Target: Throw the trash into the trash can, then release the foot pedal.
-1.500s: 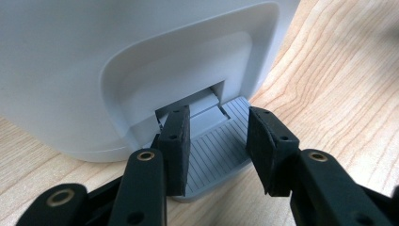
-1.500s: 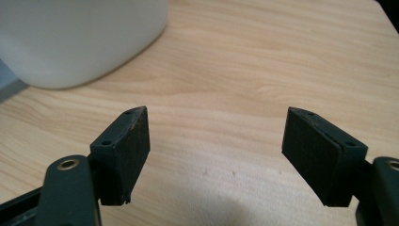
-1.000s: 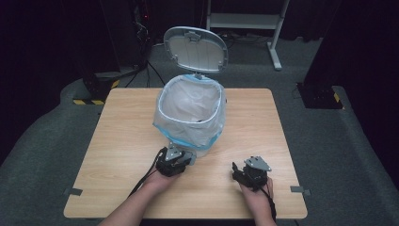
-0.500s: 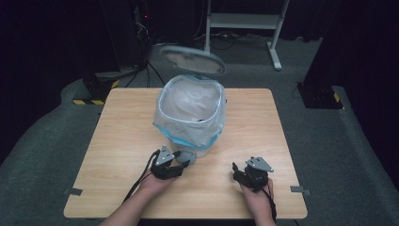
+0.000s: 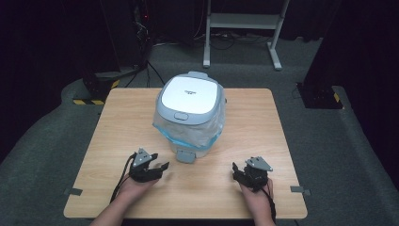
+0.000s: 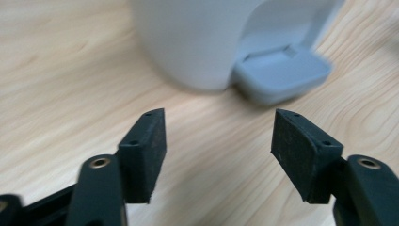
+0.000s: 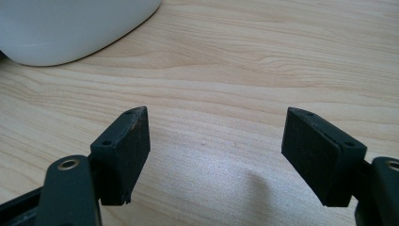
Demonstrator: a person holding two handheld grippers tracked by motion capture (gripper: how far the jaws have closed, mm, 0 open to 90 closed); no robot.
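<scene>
At table centre stood white bin (image 5: 190, 117), lid (image 5: 188, 94) shut flat on top, clear bag (image 5: 186, 132) bunched out under lid rim around upper body. Grey pedal (image 5: 185, 156) at bin base faced near edge. Left gripper (image 5: 157, 170) lay on table (image 5: 263, 141) near pedal, apart from it; jaws spread with nothing between, having just been opening. Right gripper (image 5: 237, 173) rested near front edge, well apart from bin; jaws spread over bare wood, nothing gripped.
</scene>
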